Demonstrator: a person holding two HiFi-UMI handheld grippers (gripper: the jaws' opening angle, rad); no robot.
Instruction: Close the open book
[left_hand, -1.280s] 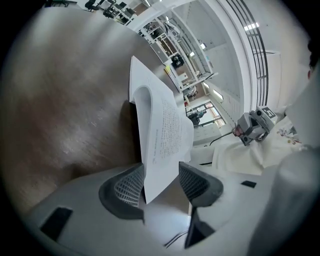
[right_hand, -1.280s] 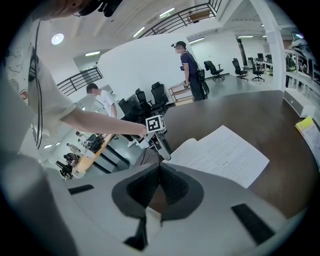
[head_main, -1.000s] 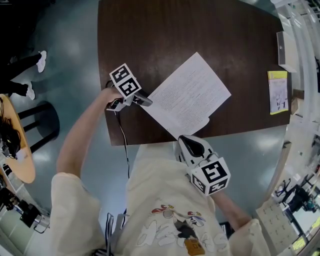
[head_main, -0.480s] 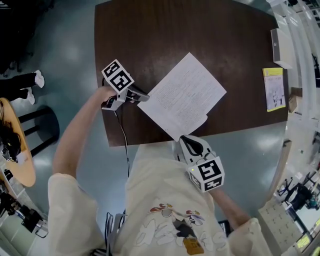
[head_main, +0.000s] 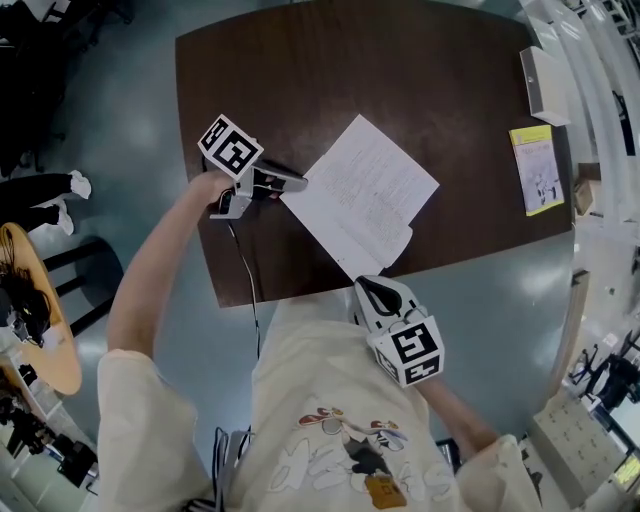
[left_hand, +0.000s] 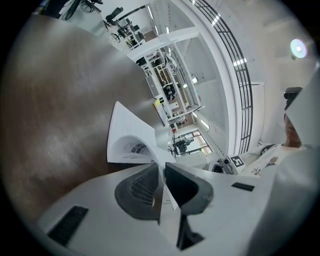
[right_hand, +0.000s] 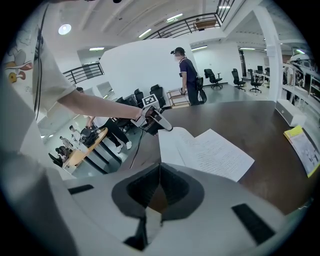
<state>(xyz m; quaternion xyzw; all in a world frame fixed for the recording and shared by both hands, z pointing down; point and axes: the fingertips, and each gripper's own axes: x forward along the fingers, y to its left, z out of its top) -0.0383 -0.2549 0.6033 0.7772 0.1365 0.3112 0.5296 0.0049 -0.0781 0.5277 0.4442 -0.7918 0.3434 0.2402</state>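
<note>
The open book (head_main: 362, 195) lies with white printed pages up on the dark brown table (head_main: 300, 80), near its front edge. My left gripper (head_main: 295, 183) is at the book's left edge and holds a page between its pads; the jaws are opening a little. In the left gripper view the thin sheet runs between the jaws of the left gripper (left_hand: 162, 182), and the lifted page (left_hand: 131, 145) curls up beyond them. My right gripper (head_main: 372, 292) hangs shut and empty just off the table's front edge. The right gripper view shows the book (right_hand: 207, 150) ahead of it.
A yellow booklet (head_main: 537, 168) and a white box (head_main: 543, 82) lie at the table's right edge. A round wooden table (head_main: 40, 310) and a black stool stand on the floor at the left. A person (right_hand: 189, 75) stands beyond the table's far side.
The left gripper's jaws have closed on the book's left page edge, and that hand has risen with it. The right gripper has barely moved.
</note>
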